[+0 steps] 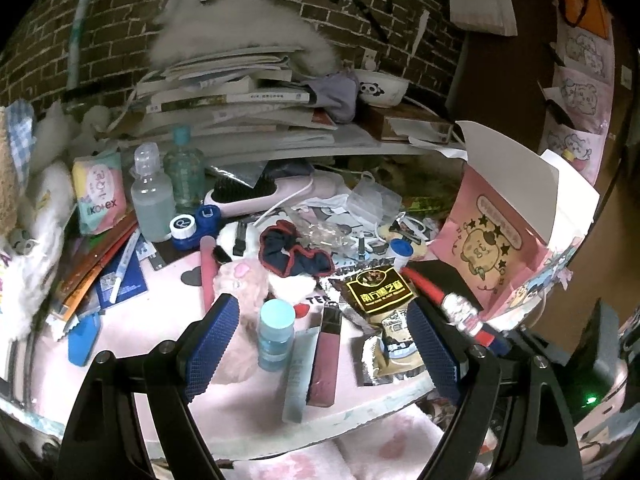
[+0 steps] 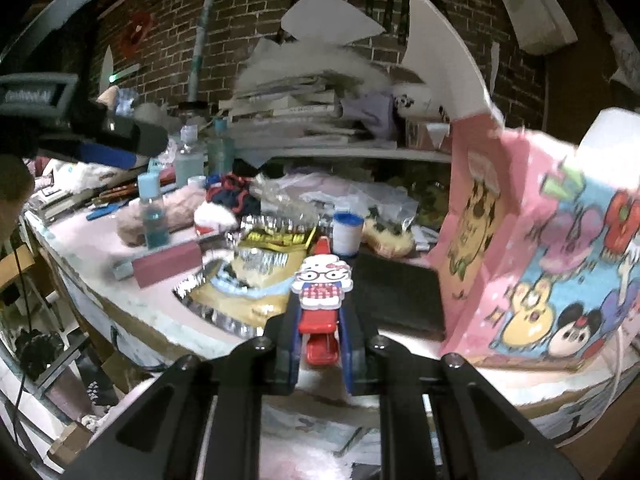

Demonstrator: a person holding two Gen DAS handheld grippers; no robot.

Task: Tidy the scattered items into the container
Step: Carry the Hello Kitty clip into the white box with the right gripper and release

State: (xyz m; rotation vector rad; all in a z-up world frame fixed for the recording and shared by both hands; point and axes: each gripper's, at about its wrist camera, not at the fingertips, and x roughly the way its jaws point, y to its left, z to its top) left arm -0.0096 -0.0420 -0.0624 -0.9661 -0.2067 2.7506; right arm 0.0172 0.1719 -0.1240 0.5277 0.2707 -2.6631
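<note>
My right gripper point(image 2: 320, 322) is shut on a red clip point(image 2: 320, 344) topped with a cartoon cat figure point(image 2: 322, 284), just left of the open pink box point(image 2: 480, 216). In the left wrist view the same clip point(image 1: 460, 308) hangs beside the pink box point(image 1: 500, 240), whose white flaps stand up. My left gripper point(image 1: 328, 340) is open over the pink tabletop. Between its blue pads point(image 1: 218, 340) lie a small blue-capped bottle point(image 1: 274, 336), a mauve lip-gloss tube point(image 1: 326, 356), a pale tube point(image 1: 298, 376) and a gold snack packet point(image 1: 382, 308); the pads touch none of them.
A book stack point(image 1: 240, 96) and a panda bowl point(image 1: 380, 88) fill the shelf behind. Bottles point(image 1: 154, 196), a hairbrush point(image 1: 260, 196), a dark scrunchie point(image 1: 296, 254) and clear wrappers crowd the back of the table. A black pad point(image 2: 396, 296) lies before the box. The table edge point(image 2: 152, 320) runs near.
</note>
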